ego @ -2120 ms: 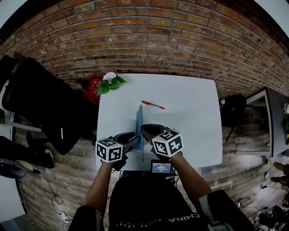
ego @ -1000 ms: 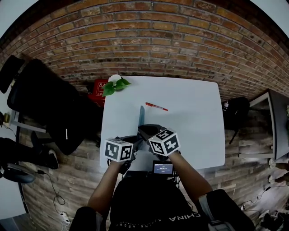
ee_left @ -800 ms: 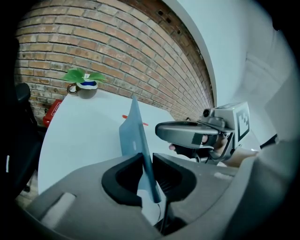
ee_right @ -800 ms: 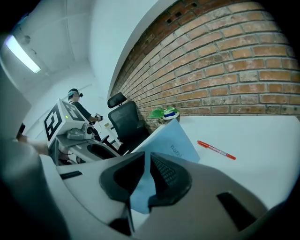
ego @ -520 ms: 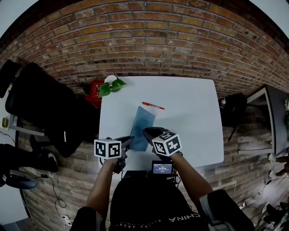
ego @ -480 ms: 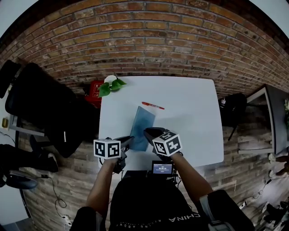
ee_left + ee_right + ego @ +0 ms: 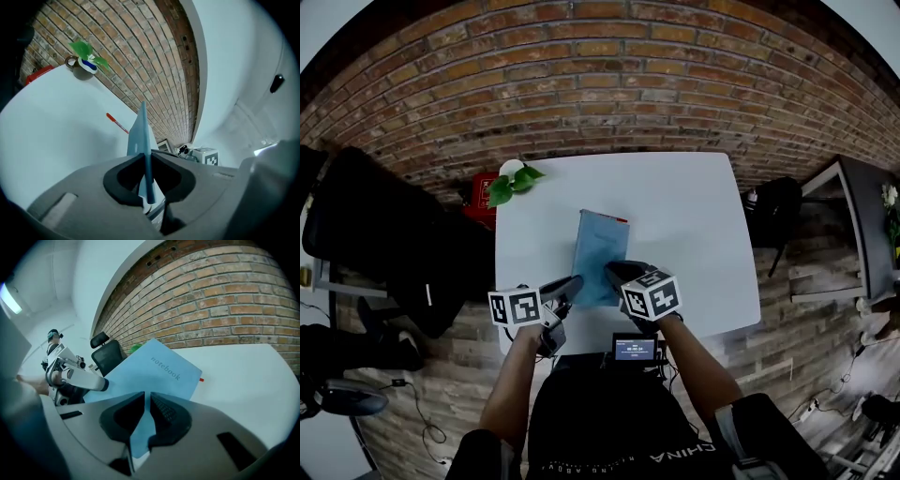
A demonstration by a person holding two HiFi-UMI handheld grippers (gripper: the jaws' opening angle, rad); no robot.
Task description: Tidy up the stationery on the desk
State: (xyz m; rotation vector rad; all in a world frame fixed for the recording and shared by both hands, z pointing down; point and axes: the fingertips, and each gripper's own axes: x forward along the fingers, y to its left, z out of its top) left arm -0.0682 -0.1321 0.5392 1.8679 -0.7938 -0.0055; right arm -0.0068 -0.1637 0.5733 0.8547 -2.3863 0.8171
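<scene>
A blue notebook (image 7: 600,246) with "notebook" printed on its cover is held over the near middle of the white table (image 7: 698,211), gripped at its near end from both sides. The left gripper (image 7: 146,164) has just been closing its jaws with the notebook between them, and they now pinch the near left edge, which its own view shows edge-on. The right gripper (image 7: 145,401) is clamped on the near right corner, cover facing up. A red pen (image 7: 117,124) lies on the table just past the notebook's far edge. A small green plant (image 7: 512,181) stands at the table's far left corner.
</scene>
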